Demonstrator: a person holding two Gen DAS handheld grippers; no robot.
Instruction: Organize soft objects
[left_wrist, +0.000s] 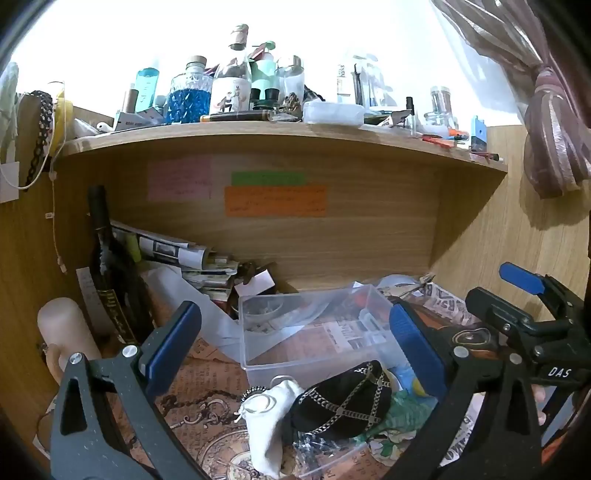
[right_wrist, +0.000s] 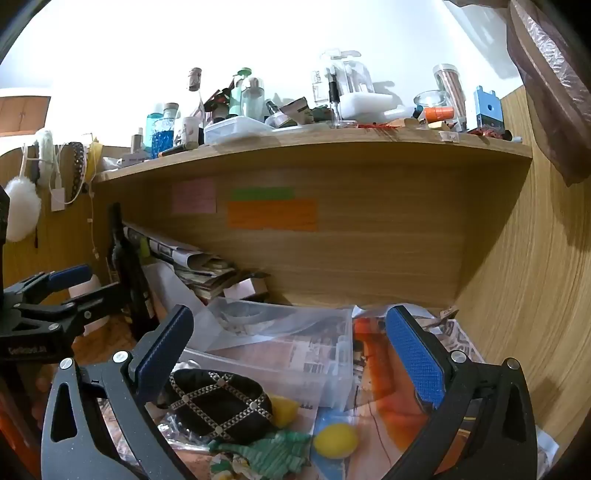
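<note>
A black soft pouch with a chain pattern (left_wrist: 343, 402) lies on the desk in front of a clear plastic box (left_wrist: 317, 325). A white drawstring bag (left_wrist: 266, 417) lies left of it and a green knitted piece (left_wrist: 406, 410) right of it. My left gripper (left_wrist: 295, 347) is open above them, empty. In the right wrist view the pouch (right_wrist: 218, 406), the green piece (right_wrist: 273, 454), a yellow soft ball (right_wrist: 336, 439) and the box (right_wrist: 295, 354) show. My right gripper (right_wrist: 291, 354) is open and empty above them; it also shows in the left wrist view (left_wrist: 524, 306).
A wooden shelf (left_wrist: 280, 136) crowded with bottles and jars overhangs the desk. A dark bottle (left_wrist: 110, 273), rolled papers (left_wrist: 173, 251) and a pale candle (left_wrist: 62, 328) stand at the left. Printed paper (left_wrist: 207, 398) covers the desk. A curtain (left_wrist: 554, 122) hangs at the right.
</note>
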